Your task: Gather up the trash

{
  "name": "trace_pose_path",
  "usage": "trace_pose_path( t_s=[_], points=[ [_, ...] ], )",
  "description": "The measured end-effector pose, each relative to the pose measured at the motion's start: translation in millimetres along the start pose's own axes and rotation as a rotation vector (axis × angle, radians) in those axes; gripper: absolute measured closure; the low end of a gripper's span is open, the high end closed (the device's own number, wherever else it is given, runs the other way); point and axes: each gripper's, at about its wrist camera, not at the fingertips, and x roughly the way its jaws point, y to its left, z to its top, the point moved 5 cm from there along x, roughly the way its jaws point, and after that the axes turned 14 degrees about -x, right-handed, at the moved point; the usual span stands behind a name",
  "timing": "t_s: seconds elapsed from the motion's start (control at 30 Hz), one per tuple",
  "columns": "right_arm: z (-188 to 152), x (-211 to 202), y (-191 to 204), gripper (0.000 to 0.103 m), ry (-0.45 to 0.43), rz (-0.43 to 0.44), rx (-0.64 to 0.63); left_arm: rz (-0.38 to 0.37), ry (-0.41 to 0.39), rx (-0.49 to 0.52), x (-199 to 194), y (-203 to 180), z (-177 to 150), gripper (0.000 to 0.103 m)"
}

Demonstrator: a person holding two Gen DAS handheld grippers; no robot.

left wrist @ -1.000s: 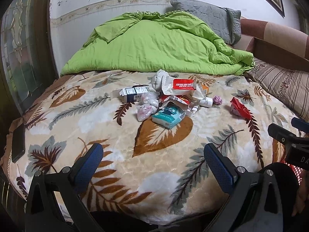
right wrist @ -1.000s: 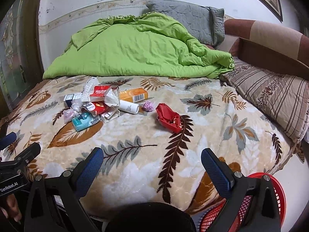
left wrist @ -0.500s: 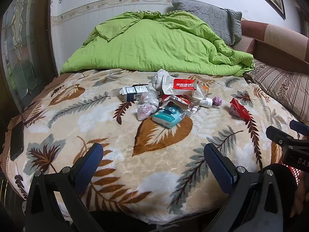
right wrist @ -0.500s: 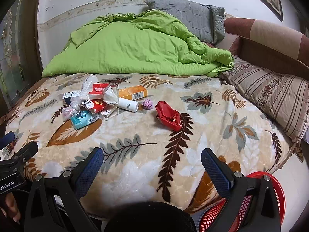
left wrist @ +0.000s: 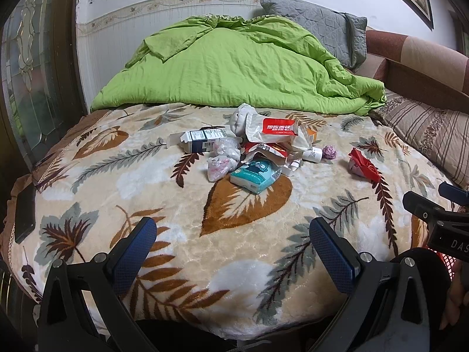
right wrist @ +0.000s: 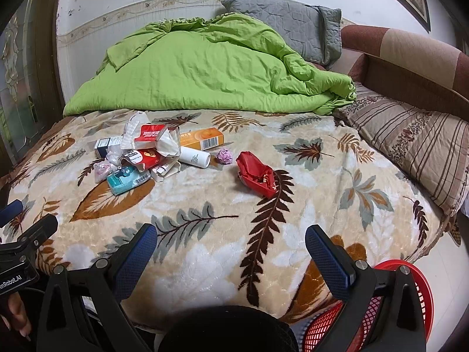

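A pile of trash (left wrist: pixel 258 149) lies mid-bed on the leaf-patterned blanket (left wrist: pixel 181 252): a teal tissue pack (left wrist: pixel 255 174), a blue-and-white carton (left wrist: pixel 200 140), a red-and-white wrapper (left wrist: pixel 277 130), clear bags. The right wrist view adds an orange box (right wrist: pixel 202 138), a white tube (right wrist: pixel 195 157), a purple paper ball (right wrist: pixel 224 156) and a crumpled red packet (right wrist: pixel 258 174). My left gripper (left wrist: pixel 233 245) is open and holds nothing, well short of the pile. My right gripper (right wrist: pixel 231 248) is open too, hovering near the bed's front edge. A red mesh basket (right wrist: pixel 422 290) stands on the floor, lower right.
A rumpled green duvet (left wrist: pixel 234 67) and a grey pillow (right wrist: pixel 293 26) fill the far end. A striped pillow (right wrist: pixel 416 143) lies at right against a brown headboard. A dark phone (left wrist: pixel 25 215) rests on the bed's left edge. A glass-panelled door stands at left.
Both grippers have edged slightly forward and up toward the bed; the trash sits a little nearer. Nothing was picked up.
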Motion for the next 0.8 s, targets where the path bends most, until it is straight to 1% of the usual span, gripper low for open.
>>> trace_pose_path(
  t_s=[0.17,0.23,0.3,0.4,0.43,0.5,0.57,0.6,0.67,0.7,0.8],
  points=[
    [0.5,-0.2,-0.1,0.001,0.000,0.002,0.001,-0.002,0.004,-0.003,0.6,0.1,-0.2,0.000],
    [0.3,1.1,0.2,0.001,0.003,0.011,0.004,-0.008,0.015,-0.010,1.4,-1.1,-2.7,0.000],
    [-1.2,3.6,0.1,0.002,0.012,0.025,0.014,-0.027,0.041,-0.030,4.1,-1.7,-4.2,0.000],
    [-4.2,12.4,-1.6,0.009,0.044,0.087,0.044,-0.074,0.089,-0.069,11.0,-0.7,-2.1,0.000],
    [-4.5,15.0,-2.2,0.012,0.052,0.105,0.054,-0.083,0.103,-0.080,14.2,0.5,0.5,0.000],
    [-5.8,22.7,-3.8,0.017,0.081,0.163,0.081,-0.105,0.141,-0.091,22.8,-1.4,4.4,0.000],
    [-5.0,29.2,-4.7,0.025,0.098,0.219,0.100,-0.125,0.165,-0.089,31.3,-3.3,11.2,0.003],
    [-2.3,30.9,-6.3,0.027,0.100,0.235,0.101,-0.135,0.174,-0.077,36.8,-7.2,15.0,0.007],
    [2.4,34.9,-10.9,0.032,0.099,0.234,0.092,-0.148,0.200,-0.056,49.9,-11.8,22.0,0.013],
    [5.6,36.2,-14.1,0.033,0.094,0.228,0.090,-0.160,0.224,-0.043,59.8,-18.1,23.9,0.018],
    [14.8,40.9,-26.6,0.033,0.089,0.226,0.098,-0.180,0.282,-0.019,87.8,-22.2,29.1,0.022]
  ],
)
